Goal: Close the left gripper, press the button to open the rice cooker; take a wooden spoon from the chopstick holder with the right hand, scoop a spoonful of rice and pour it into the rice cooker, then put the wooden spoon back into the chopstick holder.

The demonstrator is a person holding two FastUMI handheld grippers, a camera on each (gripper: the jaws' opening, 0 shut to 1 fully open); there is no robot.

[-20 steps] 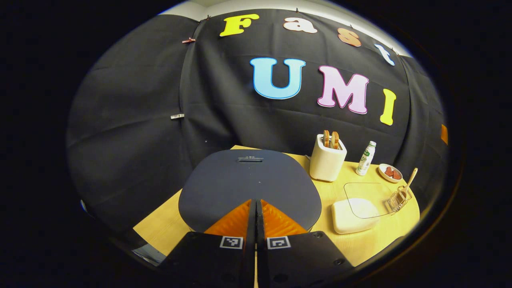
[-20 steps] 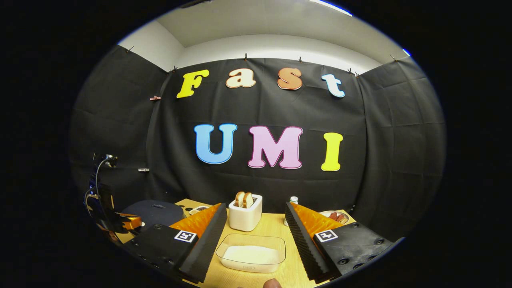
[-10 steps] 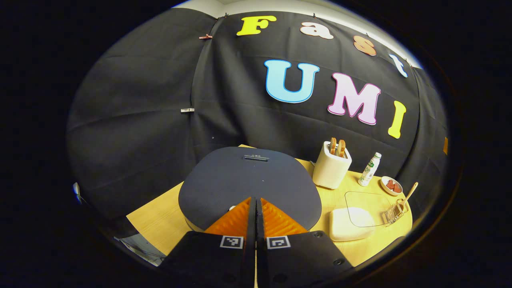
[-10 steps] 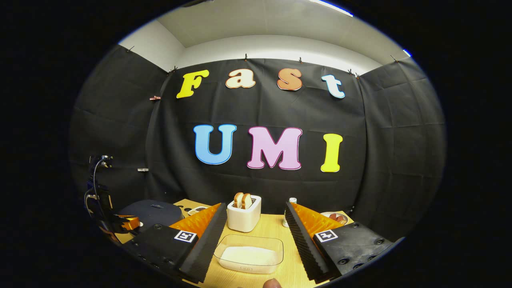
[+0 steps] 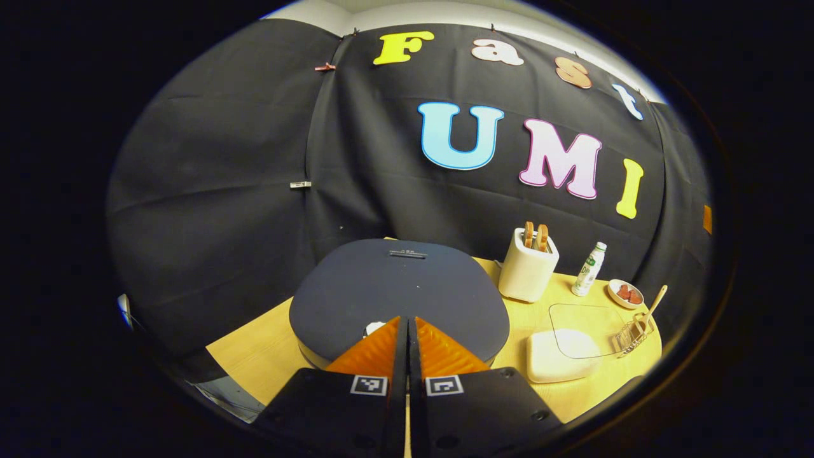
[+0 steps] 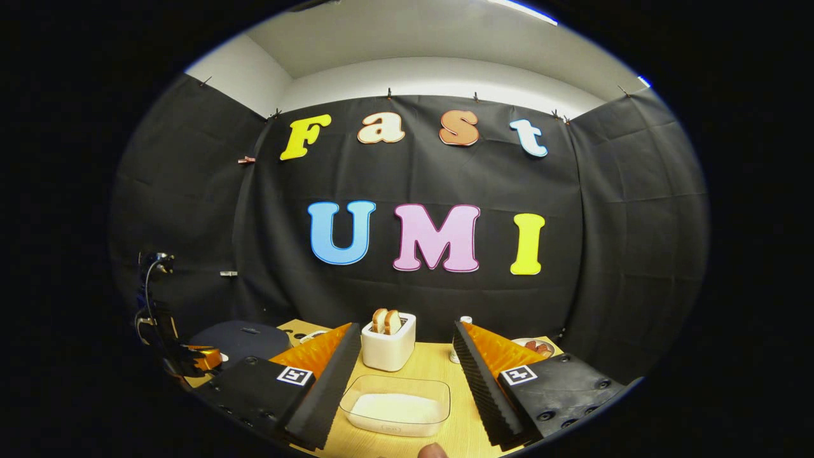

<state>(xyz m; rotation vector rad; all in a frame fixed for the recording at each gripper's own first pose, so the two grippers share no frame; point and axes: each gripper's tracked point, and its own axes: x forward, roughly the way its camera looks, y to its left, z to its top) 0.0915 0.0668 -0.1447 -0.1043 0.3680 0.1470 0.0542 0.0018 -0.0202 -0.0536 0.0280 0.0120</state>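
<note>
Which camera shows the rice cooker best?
The left gripper view: the rice cooker sits big and central, its dark lid closed, just past the shut left gripper. The right gripper view catches only part of it, small at the left edge.

Booth walls: black cloth (image 6: 610, 210) hung on back and both sides, creased, clipped along the top edge. Above it, white wall (image 6: 432, 73) and pale ceiling (image 6: 407, 32); bright light strip (image 6: 521, 11) near the top right of the right gripper view. Light wooden surface (image 5: 261, 353) sits up against the back cloth, its left corner visible in the left gripper view.
</note>
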